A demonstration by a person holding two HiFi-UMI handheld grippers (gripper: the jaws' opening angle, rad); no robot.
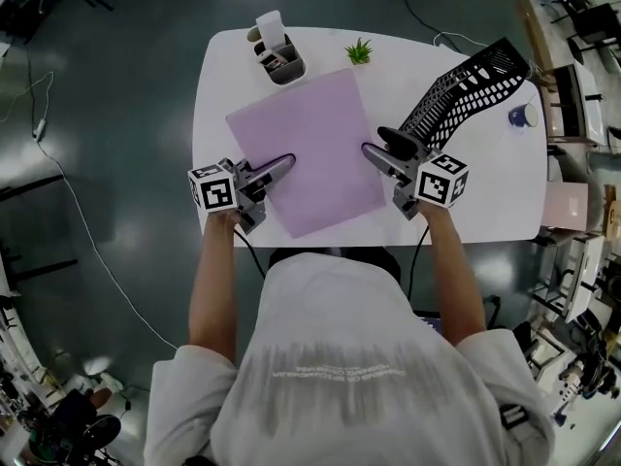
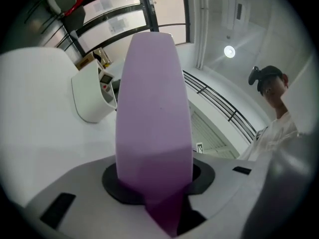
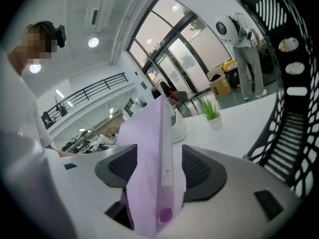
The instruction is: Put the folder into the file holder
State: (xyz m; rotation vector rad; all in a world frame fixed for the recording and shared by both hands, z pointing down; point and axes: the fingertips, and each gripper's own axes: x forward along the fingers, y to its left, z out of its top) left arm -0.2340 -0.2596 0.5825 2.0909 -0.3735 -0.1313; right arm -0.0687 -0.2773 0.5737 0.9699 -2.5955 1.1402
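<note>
Right gripper view alone shows the folder (image 3: pixel 144 193) loose in right claw (image 3: pixel 158 156).

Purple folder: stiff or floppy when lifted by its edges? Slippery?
Probably fairly stiff: the folder spans flat between the left hand-held gripper and the right hand-held gripper with no visible sag. Likely light: it looks thin edge-on in the right gripper view. It may slip: the cover looks smooth, and the right jaws seem loose around it.
</note>
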